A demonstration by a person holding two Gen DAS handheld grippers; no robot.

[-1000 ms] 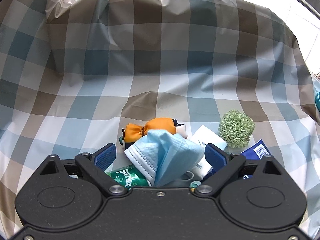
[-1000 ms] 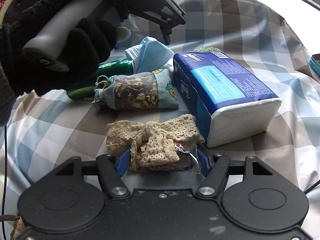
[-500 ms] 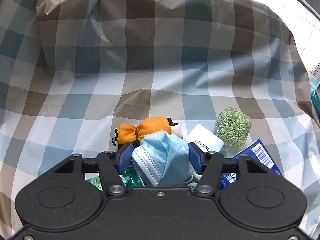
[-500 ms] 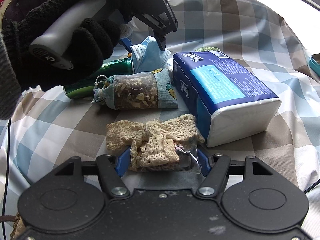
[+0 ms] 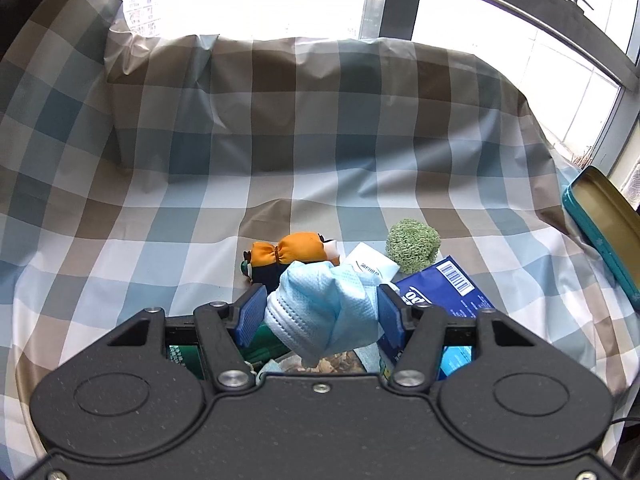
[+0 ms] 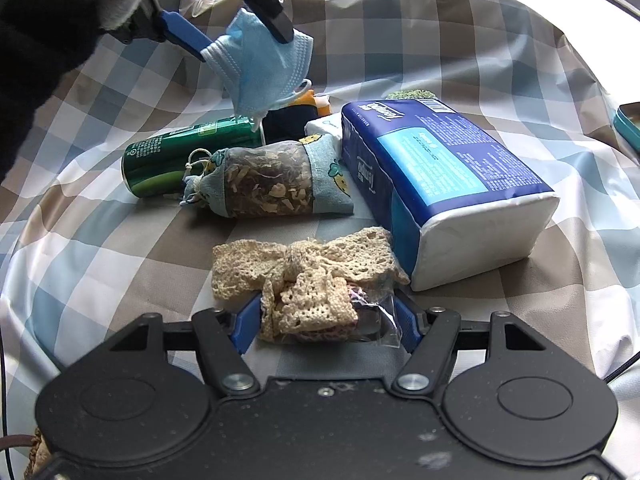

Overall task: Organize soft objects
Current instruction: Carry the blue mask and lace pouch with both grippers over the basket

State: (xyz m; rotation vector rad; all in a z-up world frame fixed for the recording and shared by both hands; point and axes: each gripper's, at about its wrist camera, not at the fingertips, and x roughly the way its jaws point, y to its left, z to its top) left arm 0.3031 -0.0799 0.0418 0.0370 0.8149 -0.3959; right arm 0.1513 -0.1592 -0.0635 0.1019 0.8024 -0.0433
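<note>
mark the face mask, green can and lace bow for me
face mask [image 6: 264, 68]: right wrist view, middle of the blue pleated panel.
green can [image 6: 168, 160]: right wrist view, its side wall.
lace bow [image 6: 304, 268]: right wrist view, centre knot.

The big blue tissue pack says "Tempo" in white on its side at 9 o'clock. A barcode sits on its end.

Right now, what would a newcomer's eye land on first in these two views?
The pale blue face mask, pinched in the left tongs and hanging clear above the green can. Then the big blue tissue pack on the checked cloth, and the lace bow in the right tongs.
</note>
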